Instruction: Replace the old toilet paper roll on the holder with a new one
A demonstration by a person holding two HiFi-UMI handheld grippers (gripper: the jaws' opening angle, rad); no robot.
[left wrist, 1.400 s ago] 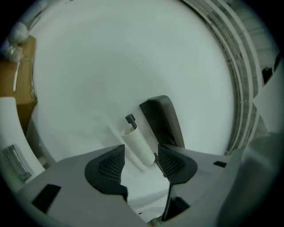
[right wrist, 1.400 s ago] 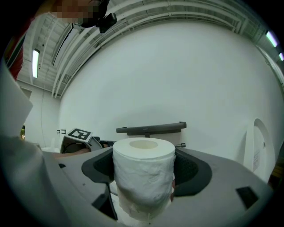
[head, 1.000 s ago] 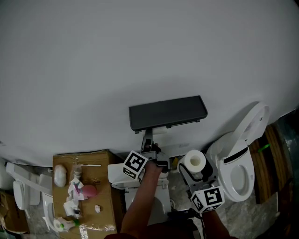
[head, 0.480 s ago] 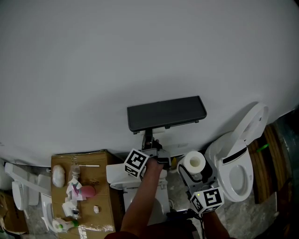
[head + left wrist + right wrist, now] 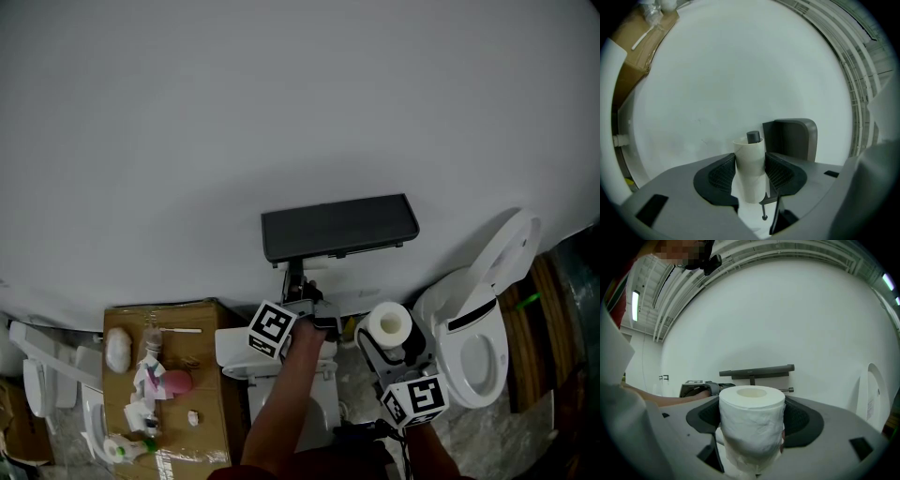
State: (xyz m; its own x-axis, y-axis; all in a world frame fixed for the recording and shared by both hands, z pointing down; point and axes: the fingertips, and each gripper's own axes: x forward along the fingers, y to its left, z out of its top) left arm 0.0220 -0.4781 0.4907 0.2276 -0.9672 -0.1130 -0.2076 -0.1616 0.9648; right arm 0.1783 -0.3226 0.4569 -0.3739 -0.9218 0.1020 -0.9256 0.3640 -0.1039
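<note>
– At the holder's peg (image 5: 753, 137), what have the left gripper's (image 5: 750, 161) jaws got?
– The empty cardboard tube (image 5: 750, 152); they have just been closing and now pinch it, partly open. Pull straight along the peg. Right gripper's (image 5: 751, 416) jaws clamp the new roll (image 5: 751, 427) nearby.

We see a white roll (image 5: 750, 404), a cream tube (image 5: 750, 159), a dark grey holder (image 5: 339, 226), and black-and-white square markers (image 5: 272, 330) on the left gripper (image 5: 750, 174) and right gripper (image 5: 751, 425).
</note>
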